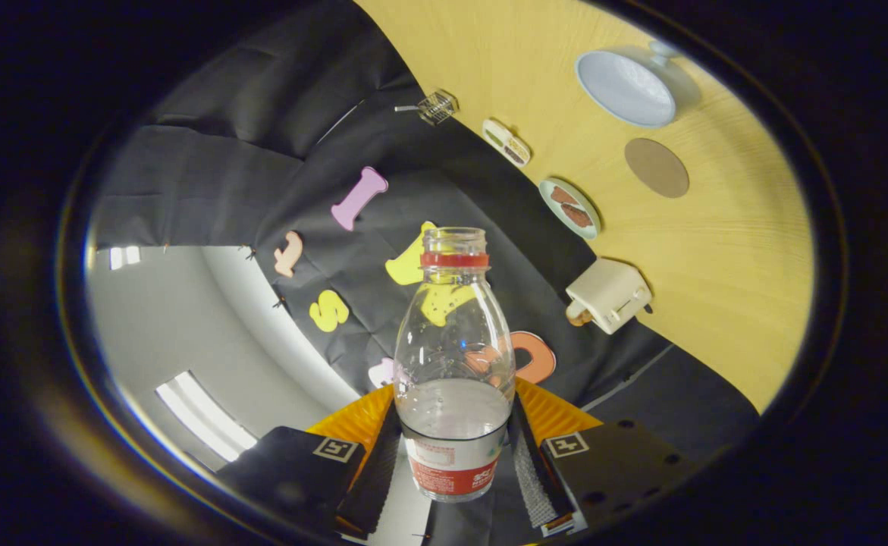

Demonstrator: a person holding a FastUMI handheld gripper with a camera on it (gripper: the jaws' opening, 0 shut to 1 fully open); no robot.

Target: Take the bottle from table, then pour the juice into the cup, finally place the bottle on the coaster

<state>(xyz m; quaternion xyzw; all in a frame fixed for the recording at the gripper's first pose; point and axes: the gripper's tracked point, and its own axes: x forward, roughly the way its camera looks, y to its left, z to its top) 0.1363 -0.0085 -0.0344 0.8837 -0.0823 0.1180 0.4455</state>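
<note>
The gripper is clamped on the bottle, one finger pressed against each side of its lower body, at the level of the label band, so the jaws stand only as far apart as the bottle is wide. The bottle is clear plastic with a red ring under its open, capless mouth, and it points straight ahead along the fingers. A clear liquid fills its lower part, with the surface lying just above the label and the upper half empty. The whole view is rolled, so the wooden table slants across the scene beyond and to the right of the bottle, with the dark cloth wall behind the bottle's neck. On the table, far beyond the fingers, sits a pale blue cup, seen from its open mouth, with a handle at its far side. Near it, a little closer to the gripper, lies a round brown coaster, flat on the wood and apart from the cup. Along the table's edge by the cloth are a small plate with brown pieces on it, a small oval dish further along, and a white toaster nearest the bottle. A small wire rack stands at the far end of that edge.
</note>
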